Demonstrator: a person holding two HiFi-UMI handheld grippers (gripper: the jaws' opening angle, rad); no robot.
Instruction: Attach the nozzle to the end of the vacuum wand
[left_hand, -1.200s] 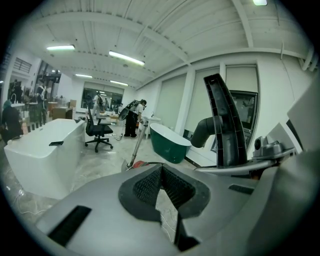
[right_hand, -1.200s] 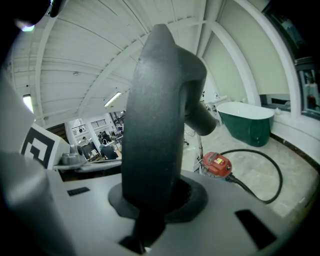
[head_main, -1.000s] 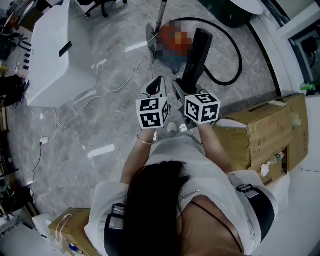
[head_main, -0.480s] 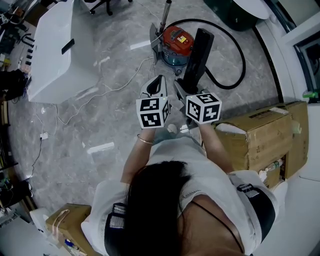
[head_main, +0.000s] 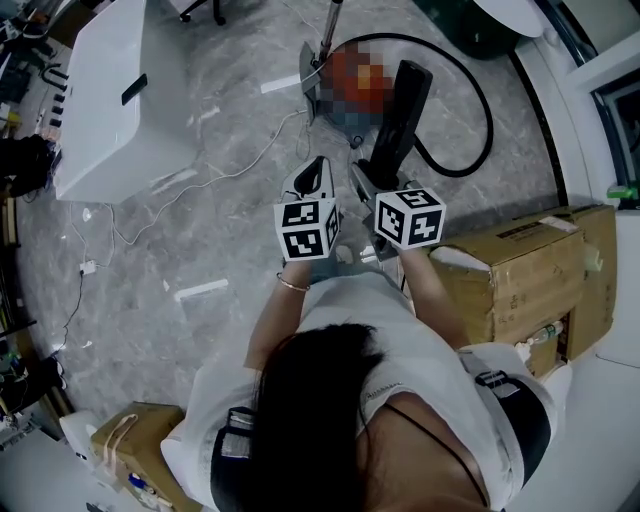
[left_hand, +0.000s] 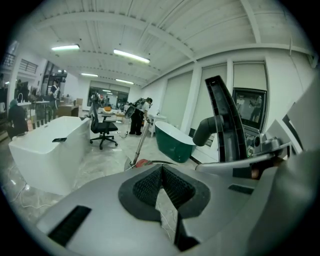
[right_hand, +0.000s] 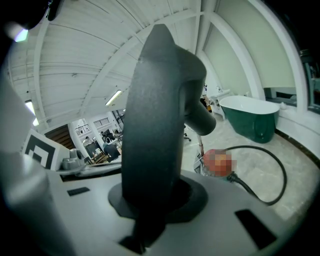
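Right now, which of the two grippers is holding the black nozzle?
The right gripper: its jaws clamp the black nozzle, while the left gripper has its jaws shut together on nothing.

The left gripper (head_main: 318, 170) and the right gripper (head_main: 372, 180) sit side by side in front of the person, and the nozzle (head_main: 402, 105) stands between the right one's jaws, sticking out away from the person. Past the nozzle, on the floor (head_main: 200, 240), is the vacuum (head_main: 342, 120), with the wand (head_main: 326, 25) just behind it and the hose (head_main: 478, 100) looping off to the right. A big tub (head_main: 105, 100) is well off to the left, and a cardboard box (head_main: 520, 265) is near on the right.
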